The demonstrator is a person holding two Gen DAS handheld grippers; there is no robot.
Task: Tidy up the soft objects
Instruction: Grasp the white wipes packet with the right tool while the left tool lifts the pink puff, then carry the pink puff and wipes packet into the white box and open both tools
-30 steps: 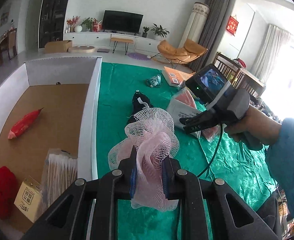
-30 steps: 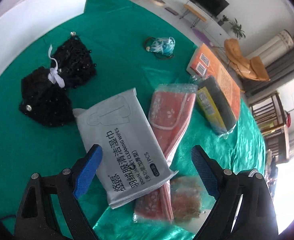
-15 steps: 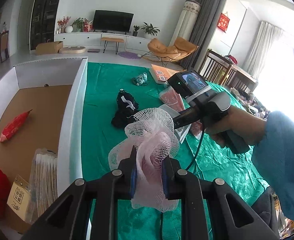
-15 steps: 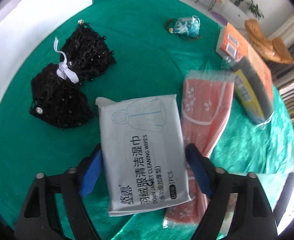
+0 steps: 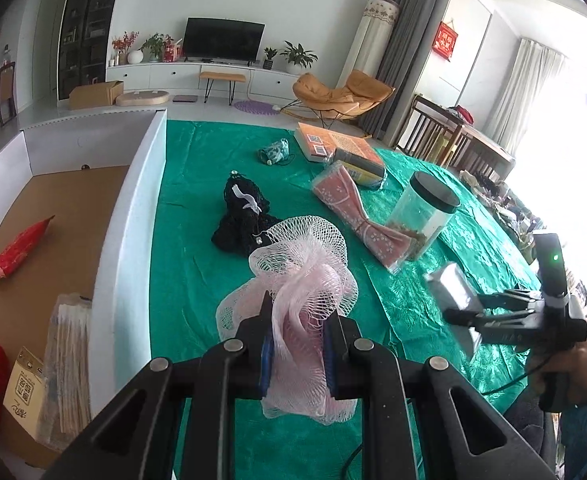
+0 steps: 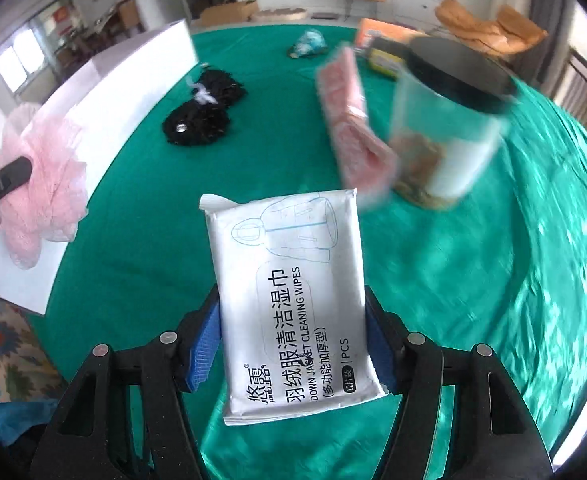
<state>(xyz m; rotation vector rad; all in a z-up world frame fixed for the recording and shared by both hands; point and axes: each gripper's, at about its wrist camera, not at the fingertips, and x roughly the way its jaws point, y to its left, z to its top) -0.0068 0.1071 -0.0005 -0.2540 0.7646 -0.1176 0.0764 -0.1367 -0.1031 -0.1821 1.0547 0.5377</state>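
- Your right gripper (image 6: 293,340) has just been closing its blue fingers (image 6: 203,344) on the long edges of the white wipes pack (image 6: 293,300); the pads now press both sides and the pack is clear of the green cloth.
- Keep that squeeze even: the pack is a soft, slippery foil pouch, and a harder pinch will likely bow it out of the fingers rather than hold it better.
- Much of the pack sticks out beyond the fingers, so carry it level and unhurried; a quick swing could make the free end flap.
- Your left gripper (image 5: 297,344) has its fingers (image 5: 265,354) narrow, pinched on the pink mesh pouf (image 5: 299,280), which bulges above and hangs below them, over the desk near the white box's wall.
- The pouf is light, airy netting, pale pink shading to white at its frilled top; it looks to crush easily and spring back.
- The white box (image 5: 133,216) stands along the desk's left edge; its brown floor already holds a red pouch (image 5: 19,250) and other packets, so it is the likely home for both soft things.
- Steer the pack wide of the clear jar (image 6: 445,128) with the black lid, which stands toward the desk's right side against a pink wrapped cloth (image 6: 353,128).
- The black beaded pouches (image 5: 241,220) lie mid-desk.
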